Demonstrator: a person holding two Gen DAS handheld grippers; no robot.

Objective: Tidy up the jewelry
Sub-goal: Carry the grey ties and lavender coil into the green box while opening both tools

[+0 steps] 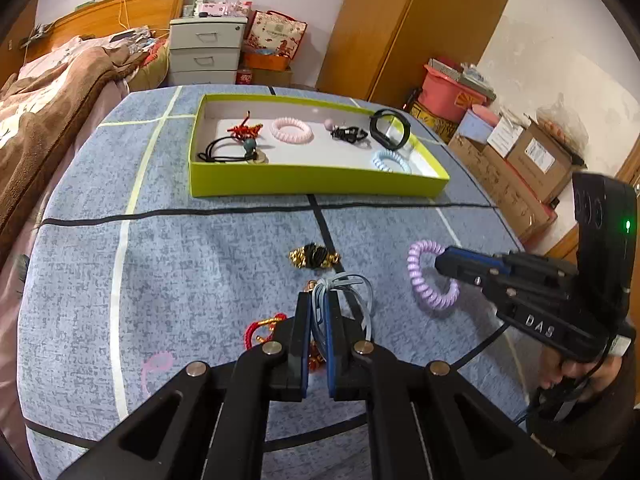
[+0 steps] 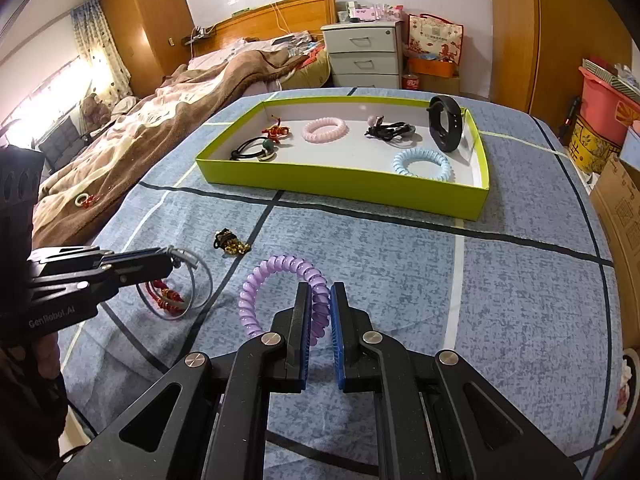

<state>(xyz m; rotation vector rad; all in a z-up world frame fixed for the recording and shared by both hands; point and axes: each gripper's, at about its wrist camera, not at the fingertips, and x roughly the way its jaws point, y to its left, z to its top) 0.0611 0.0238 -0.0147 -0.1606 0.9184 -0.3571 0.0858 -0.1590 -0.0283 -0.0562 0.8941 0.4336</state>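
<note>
— Two claws, both busy. What has the left claw got?
— It is clamped on a grey-blue cord loop, pinched between its blue pads; the loop hangs out past the tips, over a red beaded bracelet lying on the worktop.
— And the right claw?
— Closed around a purple spiral hair tie, gripping the coil's right side, so the ring stands out to the left of the fingers.
— Anything lying just beyond them?
— A black-and-gold hair tie sits on the cloth between the claws and the green tray.
— What is in the tray?
— A pink spiral tie, a light blue spiral tie, a black wristband leaning at the right wall, and black elastic ties.
</note>
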